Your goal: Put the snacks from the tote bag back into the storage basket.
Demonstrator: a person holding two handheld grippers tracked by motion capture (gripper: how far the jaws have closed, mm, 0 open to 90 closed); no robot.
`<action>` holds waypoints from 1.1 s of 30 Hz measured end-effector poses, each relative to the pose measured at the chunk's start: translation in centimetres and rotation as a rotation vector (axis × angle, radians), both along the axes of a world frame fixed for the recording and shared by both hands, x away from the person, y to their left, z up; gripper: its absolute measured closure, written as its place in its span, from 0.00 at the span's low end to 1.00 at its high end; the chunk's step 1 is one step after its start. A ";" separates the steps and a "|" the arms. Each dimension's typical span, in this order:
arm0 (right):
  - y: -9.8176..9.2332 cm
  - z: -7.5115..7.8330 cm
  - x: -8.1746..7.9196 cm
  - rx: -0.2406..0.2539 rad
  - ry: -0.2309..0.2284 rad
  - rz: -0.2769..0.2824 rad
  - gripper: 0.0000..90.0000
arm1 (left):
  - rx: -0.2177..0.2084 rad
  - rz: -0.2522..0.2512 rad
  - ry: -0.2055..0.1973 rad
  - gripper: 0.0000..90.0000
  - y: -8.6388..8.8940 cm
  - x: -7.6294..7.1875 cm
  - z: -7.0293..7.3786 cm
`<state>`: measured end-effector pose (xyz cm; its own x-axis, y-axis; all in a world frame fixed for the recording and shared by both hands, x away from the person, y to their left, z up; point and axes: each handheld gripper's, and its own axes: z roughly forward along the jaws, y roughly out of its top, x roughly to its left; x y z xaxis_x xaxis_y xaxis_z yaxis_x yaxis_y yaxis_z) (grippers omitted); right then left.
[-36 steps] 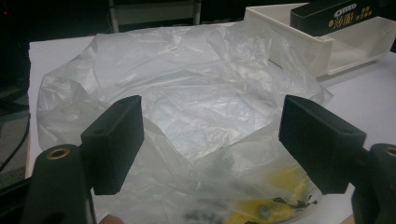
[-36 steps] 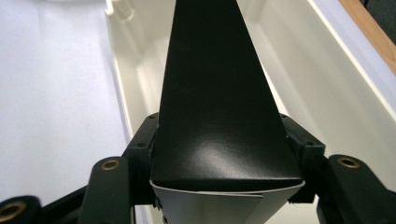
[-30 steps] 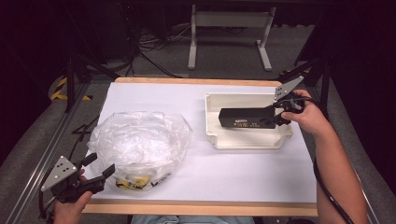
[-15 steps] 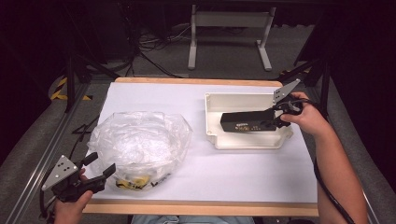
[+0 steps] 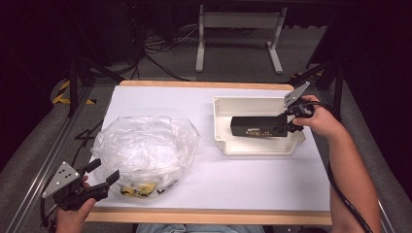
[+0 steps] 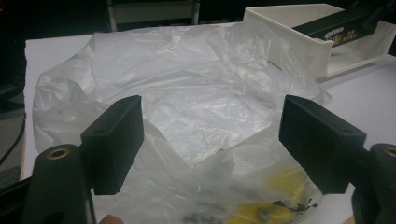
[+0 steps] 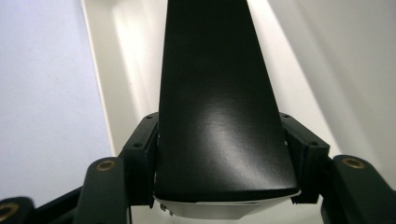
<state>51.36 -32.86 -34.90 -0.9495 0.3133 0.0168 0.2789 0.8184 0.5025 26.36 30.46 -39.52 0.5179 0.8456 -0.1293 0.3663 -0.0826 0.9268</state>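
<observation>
Right gripper view has the right gripper (image 7: 224, 154) clamped on one end of a long black box (image 7: 219, 93), a jaw flat against each side, the rest of the box reaching out ahead over the white tray (image 5: 221, 124). It looks stiff and smooth, so I'd guess a hold nearer the middle would tip less. The left gripper (image 6: 210, 140) sits wide open and empty, the crinkly plastic bag (image 6: 187, 93) just past its fingertips, soft and probably slippery.
</observation>
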 end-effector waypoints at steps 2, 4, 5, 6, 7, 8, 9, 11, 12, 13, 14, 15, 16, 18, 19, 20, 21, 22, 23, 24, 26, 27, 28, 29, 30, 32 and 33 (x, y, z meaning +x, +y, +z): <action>0.0 -0.2 0.2 -0.008 -0.001 -0.001 0.45 | 0.003 0.001 -0.001 0.26 0.0 -0.1 0.0; 0.0 -0.5 0.5 -0.016 0.004 0.003 0.45 | 0.007 0.000 -0.004 0.26 0.0 -0.1 0.0; 0.0 -0.5 0.5 -0.018 0.012 0.003 0.45 | 0.008 0.005 -0.003 0.26 0.0 -0.2 0.0; 0.0 -0.7 0.6 -0.019 0.013 0.005 0.46 | 0.006 0.006 -0.004 0.26 0.0 -0.3 0.0; 0.0 -0.7 0.6 -0.019 0.013 0.005 0.46 | 0.006 0.006 -0.004 0.26 0.0 -0.3 0.0; 0.0 -0.8 0.7 -0.024 0.021 0.003 0.46 | 0.006 0.006 -0.005 0.26 0.0 -0.3 0.0; -0.1 -1.0 0.8 -0.028 0.027 0.002 0.46 | 0.006 0.006 -0.004 0.26 0.0 -0.3 0.0; -0.2 -1.3 0.8 -0.035 0.034 -0.003 0.46 | 0.004 0.007 -0.005 0.26 0.0 -0.3 0.0; -0.2 -1.4 0.9 -0.039 0.036 -0.007 0.45 | 0.008 0.004 -0.006 0.26 0.0 -0.2 0.0; -0.2 -1.4 0.9 -0.039 0.036 -0.007 0.45 | 0.008 0.004 -0.006 0.26 0.0 -0.2 0.0; -0.3 -1.6 0.9 -0.049 0.038 -0.014 0.45 | 0.009 0.002 -0.006 0.26 0.0 -0.2 0.0; -0.3 -1.6 1.0 -0.051 0.040 -0.016 0.45 | 0.008 0.002 -0.006 0.26 -0.1 -0.2 0.0; -0.3 -1.8 1.0 -0.049 0.039 -0.019 0.45 | 0.008 0.001 -0.006 0.26 -0.1 -0.2 0.0; -0.4 -2.0 1.1 -0.065 0.048 -0.027 0.45 | 0.008 -0.005 -0.005 0.26 -0.1 -0.1 0.0; -0.3 -2.1 1.1 -0.073 0.048 -0.027 0.45 | 0.007 -0.005 -0.004 0.26 -0.1 0.0 0.0; -0.3 -2.1 1.1 -0.075 0.047 -0.026 0.45 | 0.007 -0.006 -0.004 0.26 -0.1 0.0 0.0; -0.3 -2.2 1.1 -0.080 0.047 -0.028 0.44 | 0.009 -0.008 -0.004 0.26 -0.1 0.1 0.0; -0.3 -2.3 1.1 -0.083 0.048 -0.034 0.44 | 0.008 -0.008 -0.005 0.26 -0.2 0.1 0.0; -0.3 -2.3 1.2 -0.086 0.046 -0.037 0.44 | 0.009 -0.009 -0.006 0.26 -0.2 0.1 0.0; -0.3 -2.4 1.2 -0.088 0.045 -0.039 0.44 | 0.009 -0.011 -0.008 0.26 -0.2 0.1 0.0; -0.4 -2.4 1.2 -0.086 0.048 -0.045 0.44 | 0.010 -0.011 -0.007 0.26 -0.2 0.1 0.1; -0.5 -2.4 1.2 -0.087 0.048 -0.043 0.44 | 0.010 -0.011 -0.007 0.26 -0.2 0.1 0.1; -0.5 -2.4 1.2 -0.092 0.047 -0.045 0.43 | 0.008 -0.012 -0.008 0.26 -0.2 0.1 0.0; -0.4 -2.4 1.2 -0.093 0.039 -0.043 0.43 | 0.009 -0.012 -0.008 0.26 -0.2 0.1 0.0; -0.4 -2.3 1.2 -0.100 0.044 -0.050 0.43 | 0.010 -0.010 -0.008 0.26 -0.2 0.1 0.1; -0.4 -2.3 1.2 -0.103 0.040 -0.049 0.42 | 0.010 -0.011 -0.008 0.26 -0.2 0.1 0.1; -0.4 -2.3 1.2 -0.106 0.035 -0.053 0.41 | 0.009 -0.010 -0.008 0.26 -0.2 0.1 0.1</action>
<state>52.60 -33.25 -37.23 -0.9311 0.3644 0.0140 0.3388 0.8501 0.4032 26.42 30.29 -39.43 0.5276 0.8413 -0.1172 0.3580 -0.0951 0.9289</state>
